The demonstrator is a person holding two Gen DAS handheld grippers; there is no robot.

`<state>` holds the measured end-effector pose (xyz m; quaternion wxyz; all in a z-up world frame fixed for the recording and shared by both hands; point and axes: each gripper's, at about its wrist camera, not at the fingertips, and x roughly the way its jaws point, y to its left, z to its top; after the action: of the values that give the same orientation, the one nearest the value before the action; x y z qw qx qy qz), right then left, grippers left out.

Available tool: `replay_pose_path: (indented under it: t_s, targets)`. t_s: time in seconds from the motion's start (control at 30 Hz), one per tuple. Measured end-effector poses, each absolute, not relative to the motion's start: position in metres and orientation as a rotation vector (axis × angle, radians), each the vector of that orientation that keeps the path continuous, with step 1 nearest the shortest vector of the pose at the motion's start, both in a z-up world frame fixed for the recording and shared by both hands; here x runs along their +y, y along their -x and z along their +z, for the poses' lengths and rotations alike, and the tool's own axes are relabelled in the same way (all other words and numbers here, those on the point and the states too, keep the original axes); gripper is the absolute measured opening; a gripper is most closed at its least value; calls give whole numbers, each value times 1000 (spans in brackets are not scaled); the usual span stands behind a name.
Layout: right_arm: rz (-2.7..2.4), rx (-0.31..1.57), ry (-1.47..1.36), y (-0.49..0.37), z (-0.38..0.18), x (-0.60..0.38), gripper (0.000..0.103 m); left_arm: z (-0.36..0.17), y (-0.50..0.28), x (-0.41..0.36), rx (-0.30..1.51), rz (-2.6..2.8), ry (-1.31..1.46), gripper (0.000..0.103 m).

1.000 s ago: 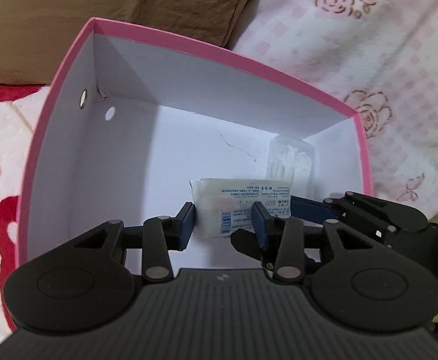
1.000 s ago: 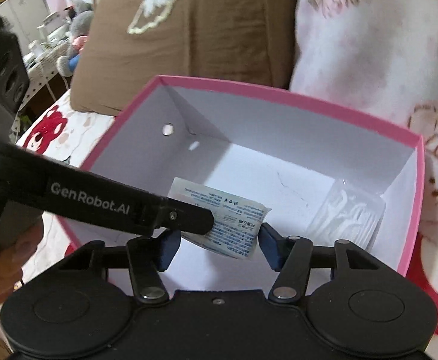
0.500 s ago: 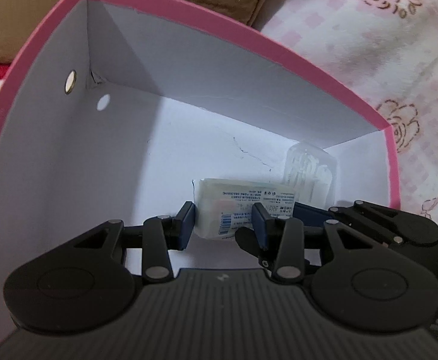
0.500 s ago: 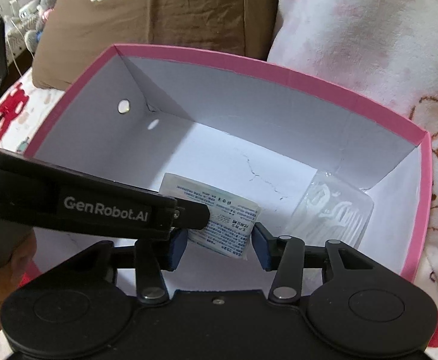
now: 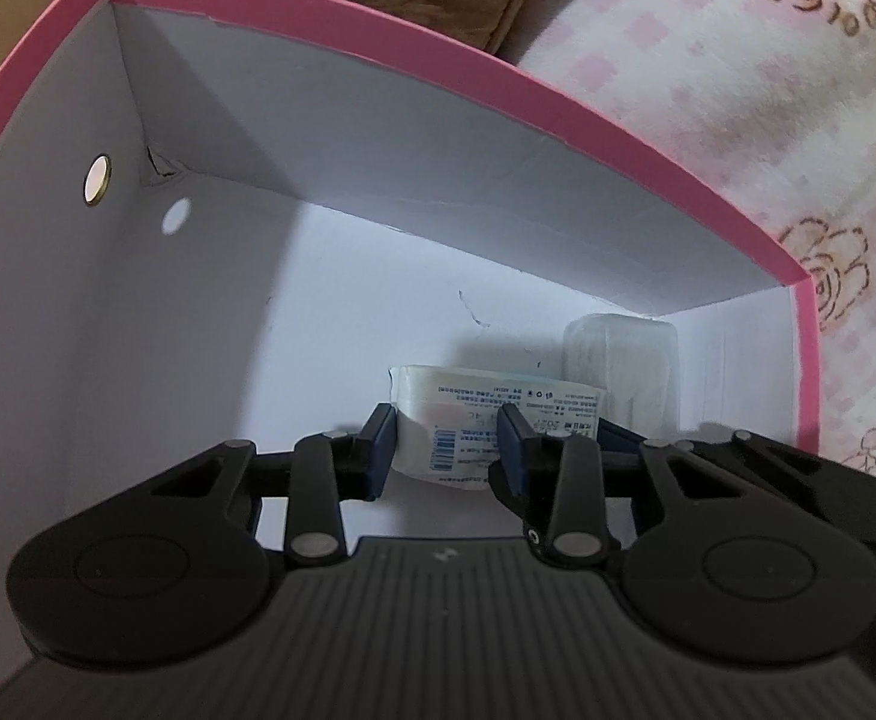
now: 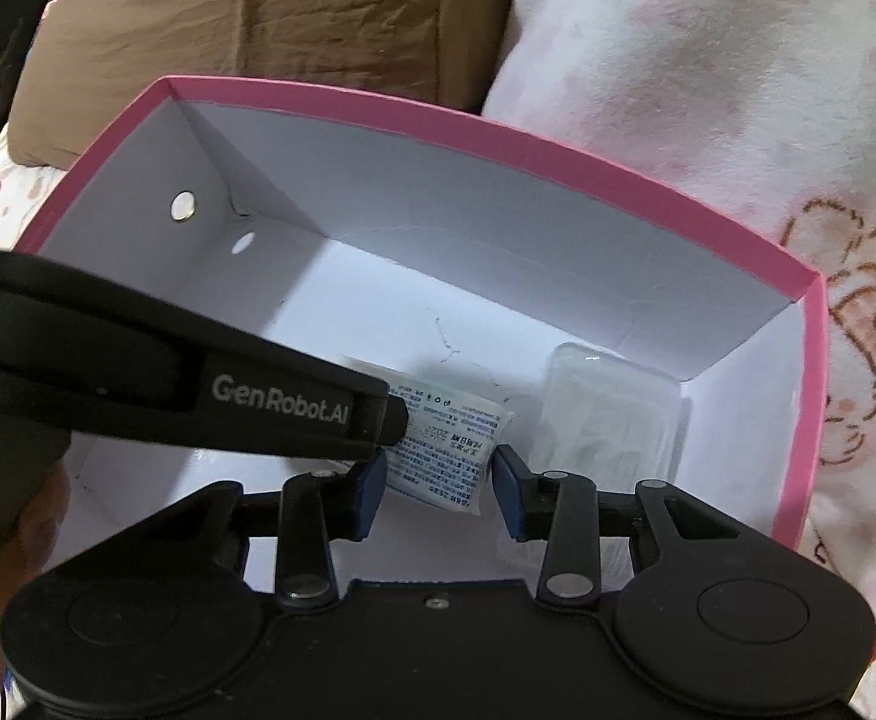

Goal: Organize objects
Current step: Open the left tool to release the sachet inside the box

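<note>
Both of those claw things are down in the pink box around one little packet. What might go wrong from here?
1. The left gripper and the right gripper are both closing around the same printed packet; pulling apart might tear or crumple it.
2. They sit very close together inside the pink box, so they may knock into each other.
3. The clear plastic case lies right beside the packet and may get shoved or caught.

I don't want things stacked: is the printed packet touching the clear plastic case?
Apart. Right wrist view shows bare box floor between printed packet and clear plastic case.
</note>
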<state>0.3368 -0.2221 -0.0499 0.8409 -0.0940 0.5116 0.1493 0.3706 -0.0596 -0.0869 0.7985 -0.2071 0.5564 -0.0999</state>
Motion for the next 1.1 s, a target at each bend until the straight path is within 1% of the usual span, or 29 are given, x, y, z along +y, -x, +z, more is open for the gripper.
replay_pose_path:
  t_s: [0.07, 0.13, 0.2, 0.47, 0.53, 0.57, 0.83, 1.1]
  targets:
    - [308, 1073, 203, -336, -49, -222, 44, -86, -370, -60, 1192, -210, 441, 34]
    - [308, 1060, 210, -332, -45, -222, 45, -87, -369, -63, 1193, -207, 426, 31]
    - [321, 1035, 230, -326, -39, -223, 46, -91, -367, -64, 1199, -200, 421, 31]
    - [381, 998, 208, -308, -21, -237, 46, -91, -364, -70, 1183, -203, 404, 31]
    - [384, 992, 194, -303, -19, -241, 46, -88, -361, -68, 1186, -204, 417, 32]
    - [387, 989, 188, -300, -18, -243, 46, -84, -359, -66, 1181, -215, 424, 35]
    - [408, 958, 113, -262, 2, -262, 47, -30, -321, -61, 1124, -326, 335, 37]
    - [412, 907, 92, -223, 34, -252, 54, 21, -277, -44, 1088, -369, 290, 41]
